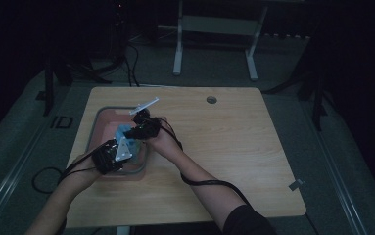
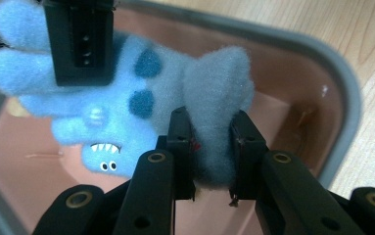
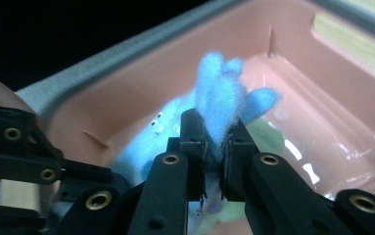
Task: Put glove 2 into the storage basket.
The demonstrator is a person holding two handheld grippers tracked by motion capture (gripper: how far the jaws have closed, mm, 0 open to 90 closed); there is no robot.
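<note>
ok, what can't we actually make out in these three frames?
- High view: the blue plush toy is mostly hidden by the left tongs and right tongs; dim light blurs the rest.
- Left gripper view: the grey part pinched by the left tongs is cut off below the pads.
- Right gripper view: the pink bin floor under the toy is hidden; a greenish patch there is too blurred to name.
</note>
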